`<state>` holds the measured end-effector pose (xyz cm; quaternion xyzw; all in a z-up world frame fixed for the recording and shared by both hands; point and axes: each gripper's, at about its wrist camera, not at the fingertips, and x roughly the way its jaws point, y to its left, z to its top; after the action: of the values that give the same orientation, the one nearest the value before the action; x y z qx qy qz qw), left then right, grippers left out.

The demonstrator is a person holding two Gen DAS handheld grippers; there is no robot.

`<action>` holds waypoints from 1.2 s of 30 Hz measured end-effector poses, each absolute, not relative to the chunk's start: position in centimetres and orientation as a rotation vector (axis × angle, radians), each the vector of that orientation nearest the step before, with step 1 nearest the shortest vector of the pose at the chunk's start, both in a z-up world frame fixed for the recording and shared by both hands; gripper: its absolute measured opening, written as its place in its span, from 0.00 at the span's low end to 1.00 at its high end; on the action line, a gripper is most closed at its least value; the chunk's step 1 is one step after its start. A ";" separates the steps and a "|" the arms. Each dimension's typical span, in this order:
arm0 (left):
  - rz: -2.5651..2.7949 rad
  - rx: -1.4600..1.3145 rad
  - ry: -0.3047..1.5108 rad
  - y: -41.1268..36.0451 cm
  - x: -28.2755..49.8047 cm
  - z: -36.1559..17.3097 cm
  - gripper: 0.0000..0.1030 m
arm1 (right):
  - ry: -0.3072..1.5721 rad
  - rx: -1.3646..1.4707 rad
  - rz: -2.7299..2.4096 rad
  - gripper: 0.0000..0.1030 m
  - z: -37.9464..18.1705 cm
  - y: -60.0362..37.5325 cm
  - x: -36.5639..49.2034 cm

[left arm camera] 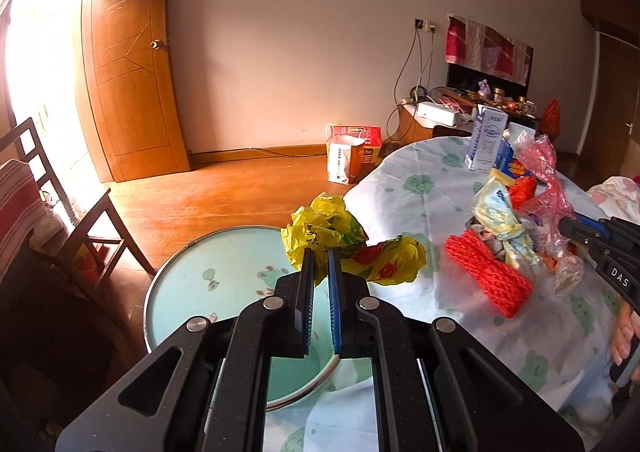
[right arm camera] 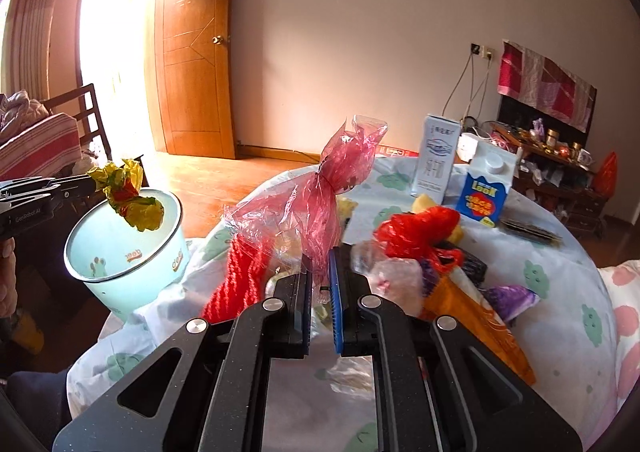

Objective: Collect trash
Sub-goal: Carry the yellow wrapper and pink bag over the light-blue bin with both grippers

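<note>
Holding a crumpled yellow wrapper (left arm camera: 320, 240) pinched between nearly closed fingers, the left gripper (left arm camera: 320, 256) hangs just above the open mouth of the pale blue bin (right arm camera: 120, 252), which stands below and just beyond its tips; that placement makes sense, since letting go there should drop the wrapper straight inside. From the right wrist view the same wrapper (right arm camera: 128, 196) dangles over the bin's rim, clear of the wall. The right gripper (right arm camera: 320, 276) has its jaws narrow around the lower tail of a pink cellophane bag (right arm camera: 332, 172), whose twisted top stands up ahead of its tips; the grip looks closed on the film, though the plastic is thin and see-through, so how firmly it is caught is hard to judge. Around and beyond the right gripper lies the rest of the trash pile on the table (right arm camera: 560, 252): red yarn (right arm camera: 236, 280) just to the left of its fingers, a red plastic bag (right arm camera: 416, 232) to the right, and two cartons (right arm camera: 436, 156) farther ahead. Holding the cellophane lifted seems meant to free it from the heap for the bin.
</note>
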<state>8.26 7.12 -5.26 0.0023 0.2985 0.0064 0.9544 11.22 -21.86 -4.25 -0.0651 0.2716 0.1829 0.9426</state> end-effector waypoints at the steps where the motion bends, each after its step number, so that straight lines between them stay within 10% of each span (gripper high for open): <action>1: 0.024 0.002 0.609 7.6 8.3 -5.4 0.06 | 0.556 -0.138 0.384 0.09 -4.3 -21.1 11.6; 36: 0.264 -0.011 0.706 16.8 8.5 -8.5 0.06 | 0.579 -0.303 0.612 0.09 -5.9 -6.9 16.6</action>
<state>8.50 16.80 -8.48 -0.0053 0.3449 0.1288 0.9298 16.63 -6.92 -5.92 -0.1466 0.2797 0.2958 0.9016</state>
